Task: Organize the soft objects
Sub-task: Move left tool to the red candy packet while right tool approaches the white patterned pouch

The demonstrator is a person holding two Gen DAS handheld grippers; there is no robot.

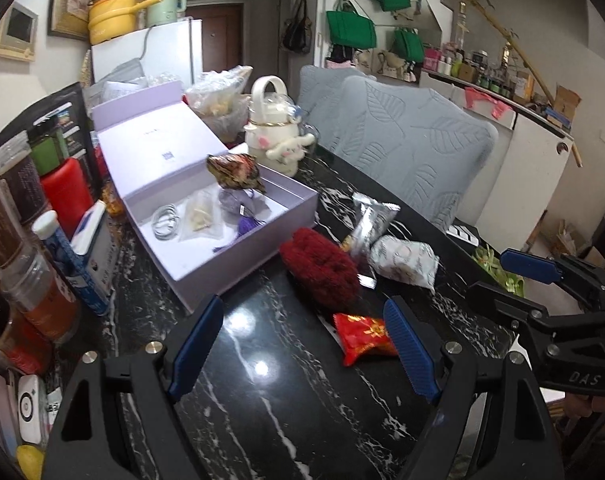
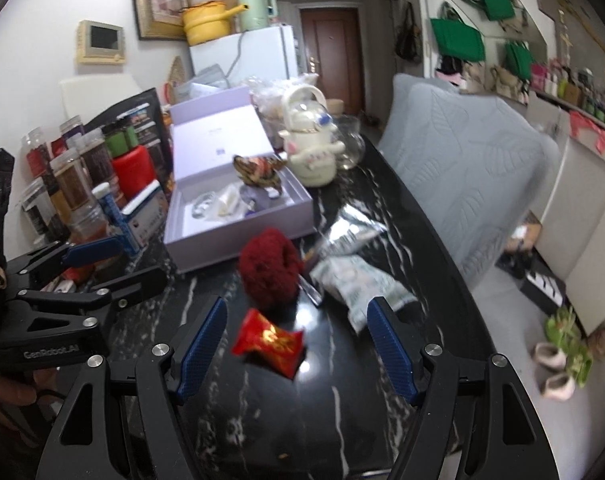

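— Left gripper (image 1: 302, 344) jaws?
— Apart, empty, above the table (image 1: 262, 400); right gripper (image 2: 298, 348) likewise, red packet (image 2: 268, 338) between its fingers, untouched.
— Soft items?
— Pompom (image 1: 320, 268) beside the box (image 1: 238, 256); pouches adjacent.

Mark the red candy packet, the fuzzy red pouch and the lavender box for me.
red candy packet (image 2: 268, 338), right wrist view, middle of the wrapper.
fuzzy red pouch (image 1: 320, 266), left wrist view, centre of the fuzzy top.
lavender box (image 1: 238, 258), left wrist view, bare front wall.
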